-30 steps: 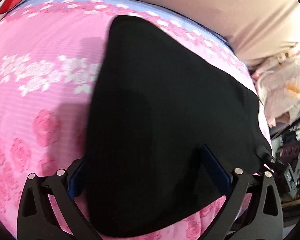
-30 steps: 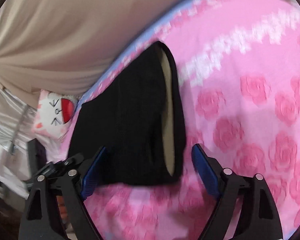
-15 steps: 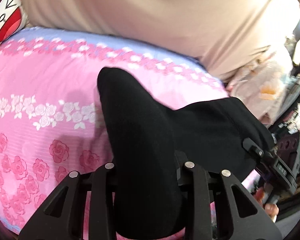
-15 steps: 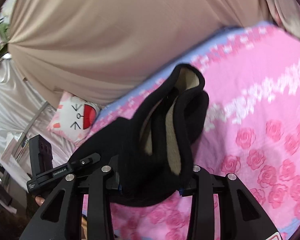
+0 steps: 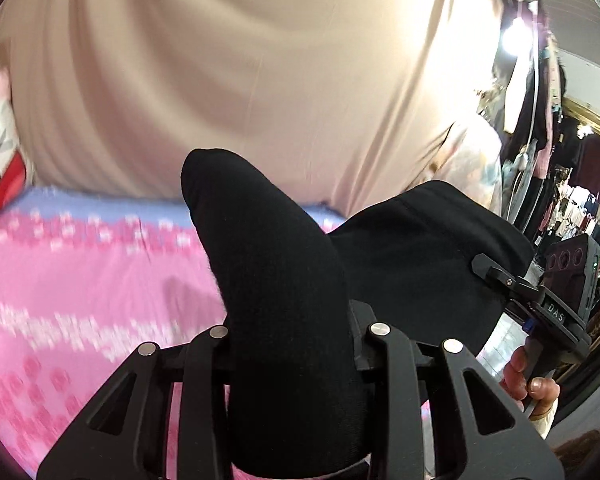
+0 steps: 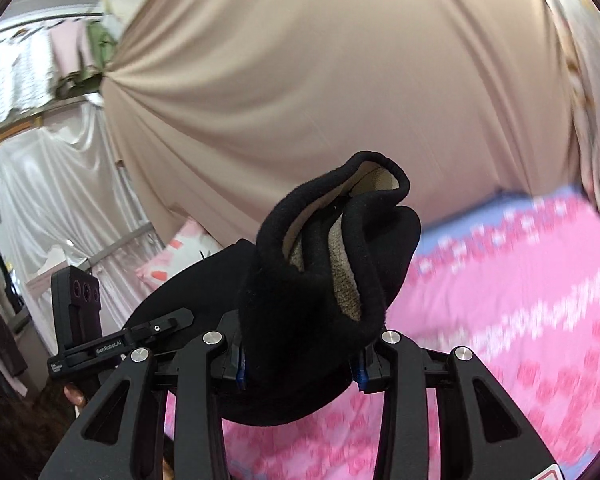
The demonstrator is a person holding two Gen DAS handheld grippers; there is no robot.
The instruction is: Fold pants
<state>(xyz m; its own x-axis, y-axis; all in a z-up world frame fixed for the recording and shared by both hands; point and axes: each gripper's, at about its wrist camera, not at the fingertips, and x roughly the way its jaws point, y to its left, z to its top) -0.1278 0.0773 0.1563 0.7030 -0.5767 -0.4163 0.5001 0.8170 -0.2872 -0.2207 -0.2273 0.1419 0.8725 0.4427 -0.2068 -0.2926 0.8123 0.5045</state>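
Observation:
The black pants (image 5: 284,280) with a beige fleece lining (image 6: 340,276) hang lifted above the pink rose bedspread (image 5: 80,280). My left gripper (image 5: 296,344) is shut on a bunched black fold of them. My right gripper (image 6: 300,356) is shut on the open hem end, where the lining shows. The pants span between the two grippers. Each gripper shows in the other's view: the right one (image 5: 540,304) at the right edge, the left one (image 6: 112,344) at the lower left.
A beige curtain (image 5: 260,80) hangs behind the bed. A white and red cartoon pillow (image 5: 0,160) lies at the bed's far left corner. White drapes (image 6: 52,200) and hanging clothes (image 5: 540,80) stand beside the bed.
Both grippers closed on the pants and lifted them off the bedspread. The views have tilted up toward the curtain.

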